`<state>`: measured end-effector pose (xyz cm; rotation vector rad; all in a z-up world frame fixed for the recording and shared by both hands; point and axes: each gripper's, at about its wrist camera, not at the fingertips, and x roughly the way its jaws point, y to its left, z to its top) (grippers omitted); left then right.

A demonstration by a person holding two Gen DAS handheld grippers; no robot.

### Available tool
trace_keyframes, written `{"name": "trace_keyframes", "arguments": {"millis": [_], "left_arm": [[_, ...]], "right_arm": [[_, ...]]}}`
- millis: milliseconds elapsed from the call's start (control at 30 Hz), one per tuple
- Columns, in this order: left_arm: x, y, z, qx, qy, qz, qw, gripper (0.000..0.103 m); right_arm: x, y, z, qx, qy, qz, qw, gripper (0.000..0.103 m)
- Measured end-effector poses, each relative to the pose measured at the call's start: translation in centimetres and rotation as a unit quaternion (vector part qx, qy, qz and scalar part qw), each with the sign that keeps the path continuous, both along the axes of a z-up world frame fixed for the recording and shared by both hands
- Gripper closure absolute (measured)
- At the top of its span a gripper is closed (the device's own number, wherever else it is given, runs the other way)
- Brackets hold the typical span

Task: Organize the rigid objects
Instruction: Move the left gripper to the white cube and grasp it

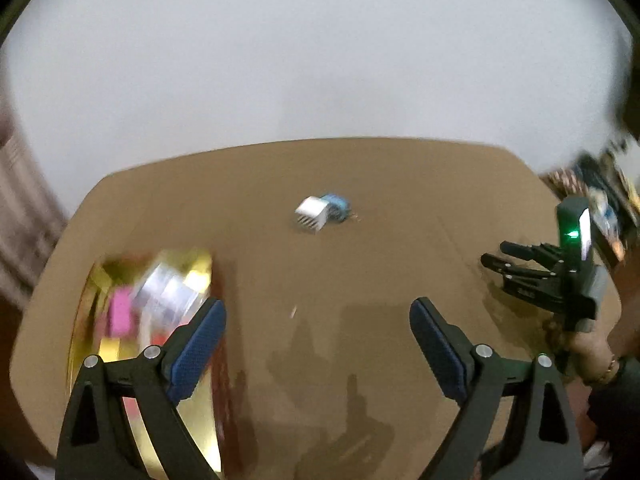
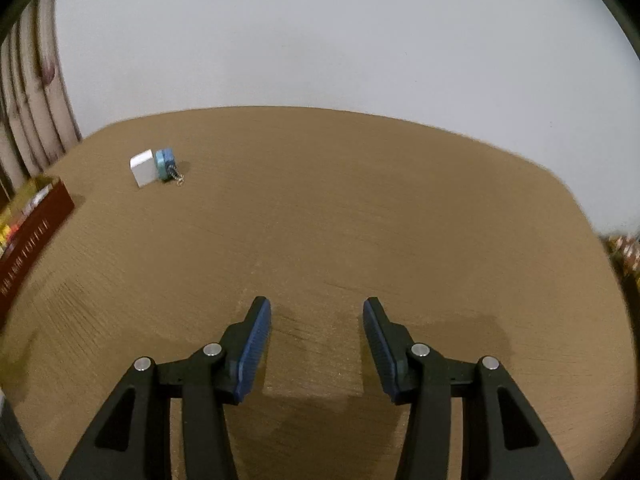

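Both my jaws hang empty above the brown counter (image 2: 360, 220), my left gripper (image 1: 318, 316) spread wide beside the gold-lined box (image 1: 200, 400) of blurred items, my right gripper (image 2: 317, 314) about half open, the white cube (image 2: 142, 168) touching the blue object (image 2: 166, 164) far off.

Box contents (image 1: 160, 300): motion-blurred at lower left of the left wrist view, items unidentifiable.
Red box (image 2: 28, 236): cut off by left edge.
Blue object (image 2: 165, 165): too small to identify.
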<state>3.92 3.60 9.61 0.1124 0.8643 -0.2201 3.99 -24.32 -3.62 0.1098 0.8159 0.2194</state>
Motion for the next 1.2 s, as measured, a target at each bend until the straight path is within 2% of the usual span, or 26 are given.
{"name": "trace_keyframes", "arguments": {"millis": [100, 167, 200, 267, 333, 667, 933, 1000, 1033, 1067, 1133, 1167, 1200], "left_arm": [[4.7, -1.7, -1.0, 0.042, 0.005, -0.020, 0.9989, 0.012], [7.7, -2.4, -2.1, 0.053, 0.019, -0.027, 0.9980, 0.012], [8.7, -2.6, -2.5, 0.055, 0.025, -0.028, 0.9978, 0.012], [10.7, -2.9, -3.6, 0.052, 0.046, -0.034, 0.9970, 0.012], [12.5, -3.4, -5.0, 0.054, 0.067, -0.041, 0.9955, 0.012], [15.9, -4.5, -8.7, 0.104, 0.097, -0.078, 0.9867, 0.014], [17.9, -3.7, -9.7, 0.094, 0.123, -0.069, 0.9856, 0.017], [18.1, -3.6, -10.1, 0.092, 0.133, -0.065, 0.9847, 0.021], [18.2, -3.6, -10.4, 0.092, 0.138, -0.063, 0.9842, 0.032], [18.3, -3.5, -10.7, 0.089, 0.145, -0.063, 0.9834, 0.049], [18.5, -3.3, -11.0, 0.068, 0.162, -0.069, 0.9821, 0.062], [18.4, -3.2, -11.0, 0.057, 0.162, -0.071, 0.9827, 0.073], [18.3, -3.2, -10.8, 0.055, 0.161, -0.073, 0.9827, 0.073]], "right_arm": [[-0.3, -1.3, 0.0, 0.033, -0.003, -0.008, 0.999, 0.053], [-0.7, -1.7, 0.3, 0.046, -0.013, -0.005, 0.999, 0.052], [-0.9, -1.8, 0.4, 0.047, -0.017, -0.005, 0.999, 0.051], [-1.5, -2.3, 0.6, 0.053, -0.022, -0.001, 0.998, 0.043], [-0.9, -1.5, 0.3, 0.057, -0.024, 0.004, 0.998, 0.043], [-1.8, -2.6, 0.6, 0.079, -0.029, 0.016, 0.996, 0.042], [-3.2, -4.8, 1.3, 0.091, -0.035, 0.022, 0.995, 0.042], [-3.5, -5.1, 1.5, 0.093, -0.037, 0.023, 0.995, 0.042], [-3.6, -5.3, 1.5, 0.094, -0.037, 0.024, 0.995, 0.042], [-3.6, -5.5, 1.7, 0.095, -0.037, 0.024, 0.994, 0.042], [-3.7, -5.7, 1.8, 0.097, -0.039, 0.025, 0.994, 0.042], [-3.8, -6.0, 1.9, 0.099, -0.040, 0.024, 0.994, 0.042], [-3.9, -6.1, 2.0, 0.101, -0.041, 0.024, 0.994, 0.042]]}}
